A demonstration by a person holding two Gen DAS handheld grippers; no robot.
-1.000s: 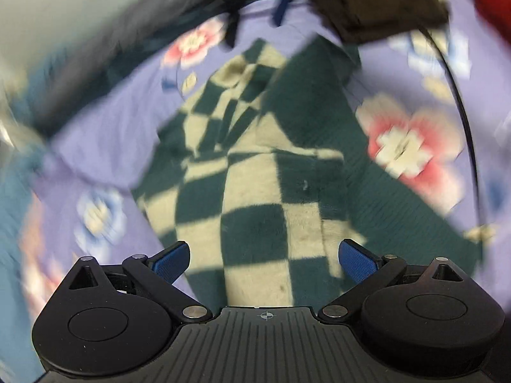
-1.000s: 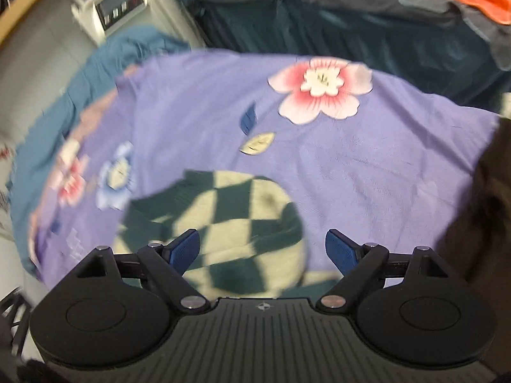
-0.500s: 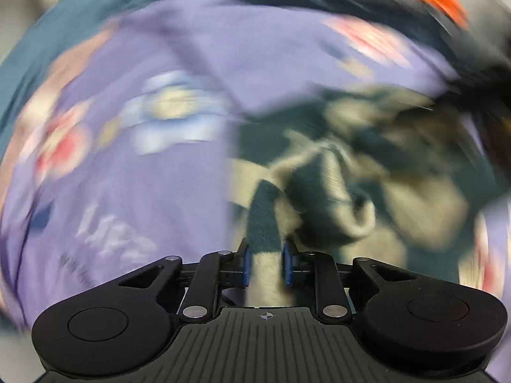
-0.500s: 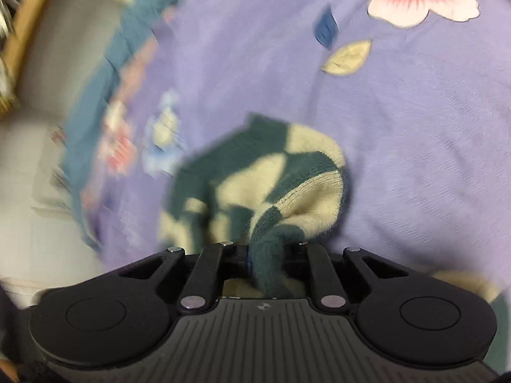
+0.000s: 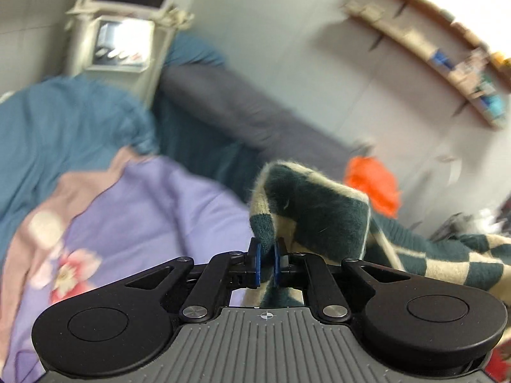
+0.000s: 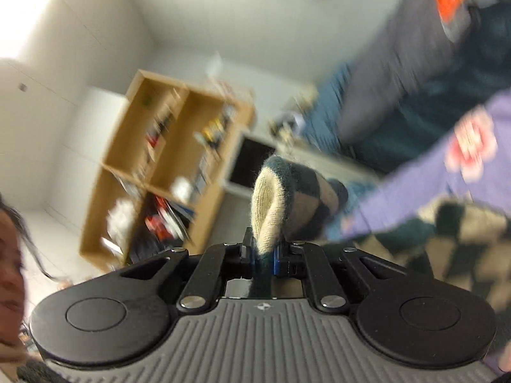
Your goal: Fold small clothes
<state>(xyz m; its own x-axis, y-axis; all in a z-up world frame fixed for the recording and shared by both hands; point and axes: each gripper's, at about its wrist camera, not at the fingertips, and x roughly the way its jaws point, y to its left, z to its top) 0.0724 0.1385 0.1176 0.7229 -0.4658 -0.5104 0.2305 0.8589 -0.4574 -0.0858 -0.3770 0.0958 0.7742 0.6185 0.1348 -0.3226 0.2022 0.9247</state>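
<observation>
Each tool, left (image 5: 267,263) and right (image 6: 264,257), is built of matte black plastic: a ribbed grey top plate with a small crosshair mark, two round black housings, silver screws on the linkages, and blue fingertip pads (image 5: 257,263).

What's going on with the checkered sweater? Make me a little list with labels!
garment: green and cream checkered sweater
left gripper: shut on a fold of the sweater
right gripper: shut on another fold of it
sweater position: lifted, hanging between the two grippers
surface below: purple flowered blanket
also in view: orange cloth, wooden bookshelf
picture quality: blurred background
</observation>
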